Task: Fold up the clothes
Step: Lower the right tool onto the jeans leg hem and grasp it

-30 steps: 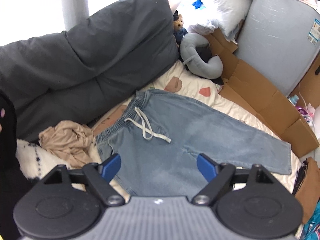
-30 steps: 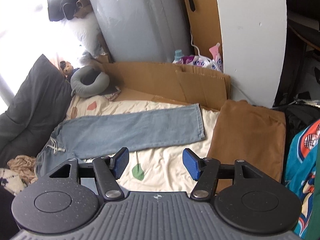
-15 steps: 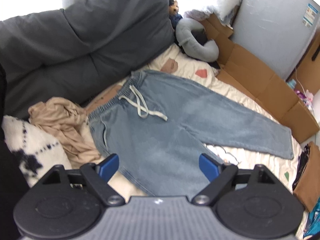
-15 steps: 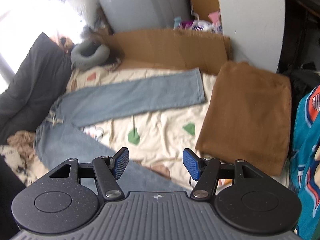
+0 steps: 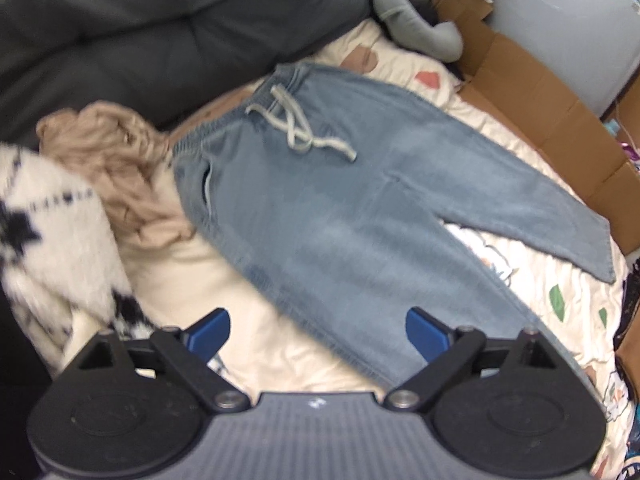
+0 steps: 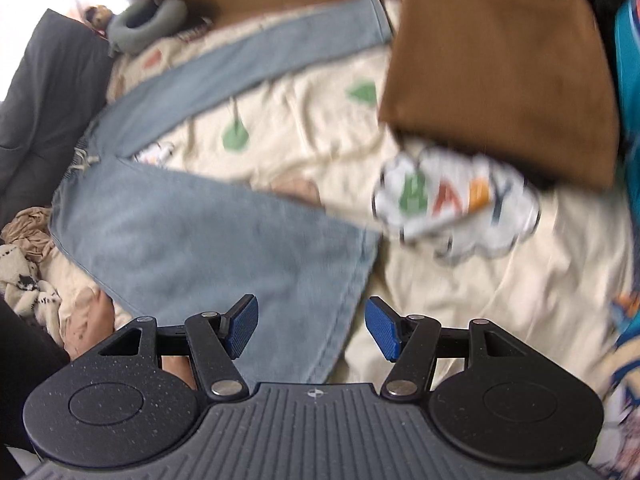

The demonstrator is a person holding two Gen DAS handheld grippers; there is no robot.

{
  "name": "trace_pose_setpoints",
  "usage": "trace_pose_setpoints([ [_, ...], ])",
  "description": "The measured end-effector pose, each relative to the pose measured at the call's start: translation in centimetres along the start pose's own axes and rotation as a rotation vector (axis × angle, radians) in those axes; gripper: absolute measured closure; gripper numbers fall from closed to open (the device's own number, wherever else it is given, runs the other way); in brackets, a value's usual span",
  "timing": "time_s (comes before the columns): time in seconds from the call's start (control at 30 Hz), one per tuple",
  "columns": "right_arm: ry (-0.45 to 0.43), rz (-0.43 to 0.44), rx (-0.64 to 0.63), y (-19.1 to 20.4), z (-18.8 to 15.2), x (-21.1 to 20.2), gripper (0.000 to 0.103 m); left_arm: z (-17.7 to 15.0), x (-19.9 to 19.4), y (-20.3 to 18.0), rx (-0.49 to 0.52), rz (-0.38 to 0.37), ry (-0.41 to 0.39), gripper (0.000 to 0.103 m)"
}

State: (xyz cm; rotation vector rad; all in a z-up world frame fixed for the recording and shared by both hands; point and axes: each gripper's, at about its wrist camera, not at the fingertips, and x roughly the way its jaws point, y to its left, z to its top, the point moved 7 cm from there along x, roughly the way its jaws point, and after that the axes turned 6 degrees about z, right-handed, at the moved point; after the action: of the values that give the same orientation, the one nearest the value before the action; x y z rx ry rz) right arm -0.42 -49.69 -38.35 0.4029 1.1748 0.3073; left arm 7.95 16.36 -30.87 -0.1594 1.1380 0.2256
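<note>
The left gripper has its blue-padded fingers spread wide; they have just been opening, and nothing is gripped between them. Beyond the gap lies the lower edge of one leg of the light blue denim trousers, with bare cream bed sheet toward the left finger. The right gripper also has its fingers apart, with no cloth pinched; between them shows the hem end of the nearer trouser leg.

The trousers lie flat on the cream bed sheet printed with coloured shapes, legs splayed in a V. The elastic waistband with its pale grey drawstring lies next to a dark grey cushion, and the far leg reaches toward the flattened brown cardboard.

Just beside the waistband, in the left wrist view, sits a crumpled beige garment, and next to that a fluffy white blanket with black marks. A grey neck pillow lies past the waistband against the cardboard. In the right wrist view, a folded brown cloth rests on the sheet beside the far leg's hem, and a white cloud-shaped print with coloured letters lies just below it. A bare foot shows at the lower left of that view.
</note>
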Motion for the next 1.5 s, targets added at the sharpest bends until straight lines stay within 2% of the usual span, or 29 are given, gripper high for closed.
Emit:
trace_pose_setpoints([
  [0.23,0.091,0.071,0.105,-1.0,-4.1,4.2,0.038,-3.1,3.4,1.2,-0.031,0.020,0.041,0.007],
  [0.4,0.124,0.140,0.235,-1.5,-7.0,6.3,0.038,-4.6,5.0,1.6,-0.042,0.022,0.072,0.007],
  [0.63,0.099,0.228,0.437,-2.8,-9.6,7.1,0.038,-5.6,6.7,1.8,-0.046,0.032,0.109,0.007],
  [0.93,0.119,0.285,0.573,-2.9,-12.5,8.9,0.038,-5.3,7.7,0.4,-0.035,0.015,0.122,0.006],
  [1.03,0.090,0.321,0.668,-3.4,-13.1,9.7,0.038,-5.2,7.8,0.1,-0.036,0.014,0.126,0.006],
  [1.17,0.020,0.359,0.708,-3.2,-12.6,9.8,0.039,-4.6,7.4,0.0,-0.020,0.012,0.122,0.006],
  [1.43,-0.032,0.405,0.686,-2.5,-11.2,9.2,0.051,-4.0,7.5,0.9,-0.049,0.023,0.118,0.005],
  [1.47,-0.028,0.396,0.686,-2.5,-11.1,9.4,0.056,-4.1,7.6,1.0,-0.055,0.020,0.119,0.005],
  [1.5,-0.024,0.382,0.692,-2.6,-11.2,9.7,0.066,-4.2,7.7,1.1,-0.062,0.017,0.120,0.005],
])
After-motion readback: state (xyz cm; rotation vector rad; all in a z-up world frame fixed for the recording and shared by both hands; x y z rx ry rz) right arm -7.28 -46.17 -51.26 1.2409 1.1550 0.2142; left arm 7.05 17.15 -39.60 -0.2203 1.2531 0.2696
